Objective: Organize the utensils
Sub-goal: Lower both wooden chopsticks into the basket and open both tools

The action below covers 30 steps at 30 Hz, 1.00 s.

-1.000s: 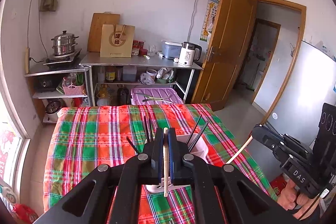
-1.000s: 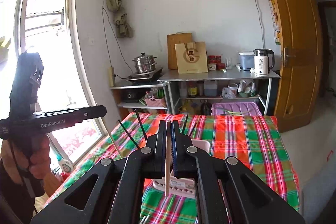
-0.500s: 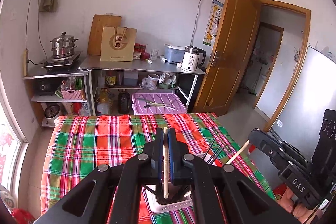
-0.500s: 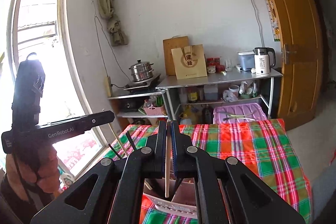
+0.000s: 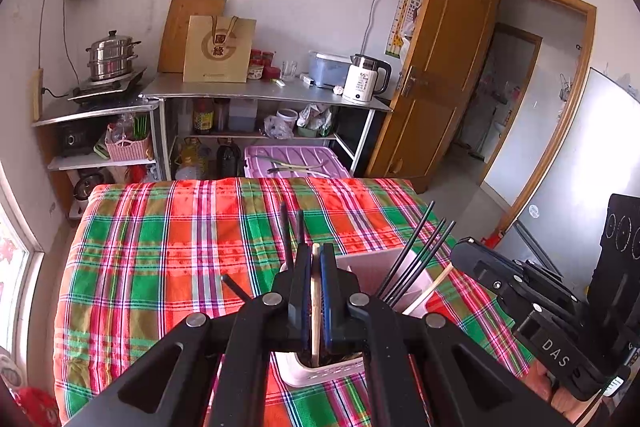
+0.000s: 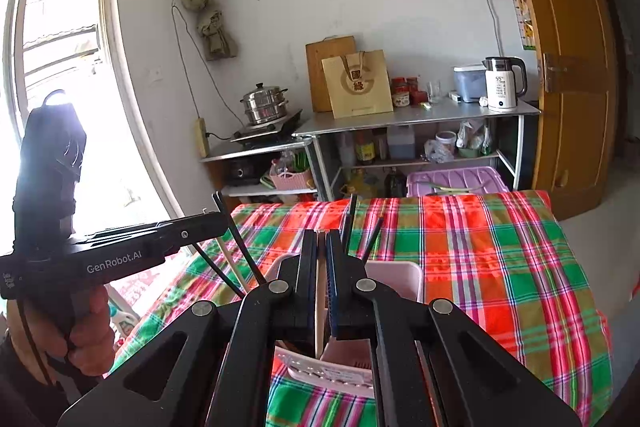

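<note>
My left gripper (image 5: 316, 255) is shut on a pale wooden chopstick (image 5: 315, 307) held upright, its lower end inside the white and pink utensil holder (image 5: 320, 375). Several black chopsticks (image 5: 416, 259) lean out of that holder. In the right wrist view my right gripper (image 6: 321, 243) is shut on a second wooden chopstick (image 6: 320, 307), which also points down into the holder (image 6: 396, 279). Black chopsticks (image 6: 240, 251) stick up to its left. Each gripper shows in the other's view: the right gripper (image 5: 520, 291) at the holder's right, the left gripper (image 6: 120, 247) at its left.
The holder stands on a table under a red and green plaid cloth (image 5: 160, 247). Behind it is a metal shelf (image 5: 260, 91) with a white kettle (image 5: 366, 79), a paper bag and a steamer pot (image 5: 112, 55). A purple bin lid (image 5: 296, 163), a wooden door (image 5: 440, 67) and a window (image 6: 60, 67) surround it.
Both grippers have sunk toward the holder with their wooden chopsticks. The sticks' lower ends now reach into it. Both stay shut.
</note>
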Tool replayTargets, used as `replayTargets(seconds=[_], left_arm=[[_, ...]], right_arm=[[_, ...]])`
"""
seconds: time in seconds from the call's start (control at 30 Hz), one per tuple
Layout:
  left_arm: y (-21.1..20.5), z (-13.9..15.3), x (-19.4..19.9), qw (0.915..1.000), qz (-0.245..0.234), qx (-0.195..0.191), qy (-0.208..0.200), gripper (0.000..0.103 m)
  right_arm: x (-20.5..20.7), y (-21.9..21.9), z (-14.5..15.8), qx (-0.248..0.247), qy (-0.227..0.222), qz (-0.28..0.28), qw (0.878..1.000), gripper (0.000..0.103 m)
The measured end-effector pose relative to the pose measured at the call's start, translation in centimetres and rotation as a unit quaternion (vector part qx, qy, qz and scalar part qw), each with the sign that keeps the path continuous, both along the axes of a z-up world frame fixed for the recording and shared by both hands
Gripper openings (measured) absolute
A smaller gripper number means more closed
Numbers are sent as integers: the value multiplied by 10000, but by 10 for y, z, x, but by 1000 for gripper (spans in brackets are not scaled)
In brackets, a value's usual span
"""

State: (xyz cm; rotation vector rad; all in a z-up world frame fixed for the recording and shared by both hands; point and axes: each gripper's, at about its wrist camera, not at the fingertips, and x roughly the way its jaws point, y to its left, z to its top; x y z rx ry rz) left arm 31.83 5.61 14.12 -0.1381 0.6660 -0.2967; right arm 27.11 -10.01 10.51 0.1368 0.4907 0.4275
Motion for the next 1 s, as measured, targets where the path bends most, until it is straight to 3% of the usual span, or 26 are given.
replayTargets(seconds=[0.3,0.83,1.0], left_arm=[[0,-28,2,9995,47,136,284,4],[-1,-25,-20,9994,-2,216,256,6],[0,-17,-33,9997,-16,206,114,12]], right_arm=[[-3,-1,-9,-49,87,57,9999,5],[-22,9,-15,-306,238,153,9991,5],[-31,4,-11,-284,187,125,9993,12]])
